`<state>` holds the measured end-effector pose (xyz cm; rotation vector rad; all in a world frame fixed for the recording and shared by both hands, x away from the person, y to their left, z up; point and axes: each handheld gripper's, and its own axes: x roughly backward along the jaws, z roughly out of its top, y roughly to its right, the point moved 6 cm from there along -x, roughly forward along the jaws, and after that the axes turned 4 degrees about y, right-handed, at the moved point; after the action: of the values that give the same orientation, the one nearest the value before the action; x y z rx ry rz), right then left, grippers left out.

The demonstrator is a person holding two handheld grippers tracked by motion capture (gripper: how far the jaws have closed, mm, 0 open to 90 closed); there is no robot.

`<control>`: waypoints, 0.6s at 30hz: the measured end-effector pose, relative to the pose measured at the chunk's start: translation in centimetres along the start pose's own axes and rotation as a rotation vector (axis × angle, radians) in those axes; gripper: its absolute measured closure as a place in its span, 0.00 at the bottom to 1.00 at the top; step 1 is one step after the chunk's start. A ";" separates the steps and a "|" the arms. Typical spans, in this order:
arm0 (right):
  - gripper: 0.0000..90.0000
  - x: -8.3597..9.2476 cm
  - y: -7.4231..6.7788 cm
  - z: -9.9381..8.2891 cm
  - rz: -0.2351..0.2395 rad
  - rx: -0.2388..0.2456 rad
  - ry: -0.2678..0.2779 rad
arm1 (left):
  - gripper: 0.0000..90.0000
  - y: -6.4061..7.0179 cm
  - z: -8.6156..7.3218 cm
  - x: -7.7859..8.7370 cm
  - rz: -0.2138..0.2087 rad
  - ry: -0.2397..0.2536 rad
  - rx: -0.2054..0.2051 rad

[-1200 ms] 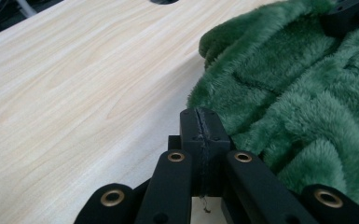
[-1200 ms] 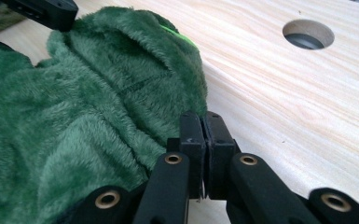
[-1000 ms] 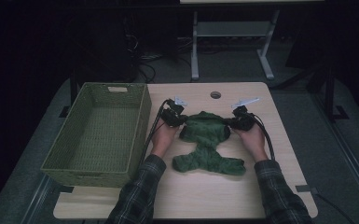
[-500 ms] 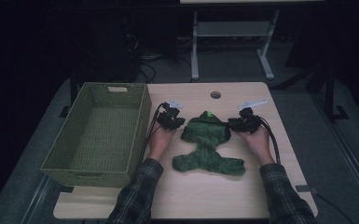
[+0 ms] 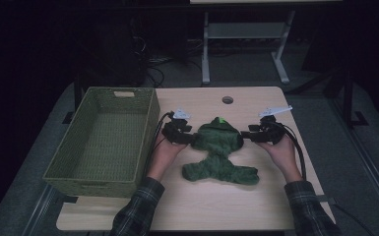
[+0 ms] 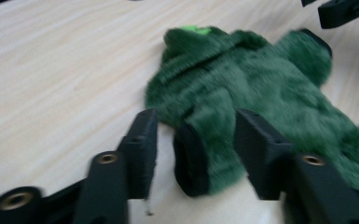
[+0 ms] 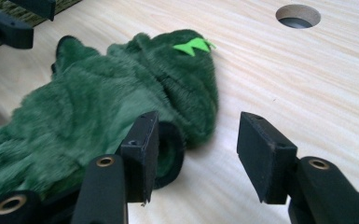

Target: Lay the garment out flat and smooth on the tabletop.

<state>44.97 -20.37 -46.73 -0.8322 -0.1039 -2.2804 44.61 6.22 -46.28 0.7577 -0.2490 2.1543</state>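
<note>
Both sleeves folded in on green fleece garment (image 5: 219,150); left gripper (image 5: 186,136) and right gripper (image 5: 248,134) fingers just opening, apparently released; wicker basket (image 5: 103,142) awaiting.

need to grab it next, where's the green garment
In the high view the green garment lies flat mid-table, right of the basket, between the left tool and right tool.

Green fuzzy garment (image 5: 218,152) flat on table; sleeves folded inward.

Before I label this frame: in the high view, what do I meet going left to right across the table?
Woven basket → left tool → green fuzzy garment → right tool.
</note>
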 end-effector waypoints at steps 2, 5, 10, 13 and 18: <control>0.50 0.4 -0.5 -0.3 -0.003 0.004 -0.018 | 0.40 1.0 -0.6 0.3 -0.021 0.006 0.000; 0.48 0.9 -1.1 -0.6 -0.020 0.017 -0.018 | 0.34 1.9 -1.1 0.9 -0.034 0.008 -0.019; 0.47 1.5 -2.1 -1.5 -0.016 0.030 -0.023 | 0.24 3.6 -2.4 1.8 -0.054 -0.010 -0.051; 0.47 1.9 -2.8 -2.0 -0.008 0.034 -0.025 | 0.19 4.5 -3.5 2.4 -0.067 -0.015 -0.062; 0.48 2.4 -3.8 -2.6 0.001 0.056 -0.019 | 0.15 5.8 -5.3 3.5 -0.064 -0.010 -0.088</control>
<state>39.83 -19.63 -46.81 -0.8255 -0.1751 -2.2585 36.25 6.92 -47.96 0.7170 -0.3188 2.0653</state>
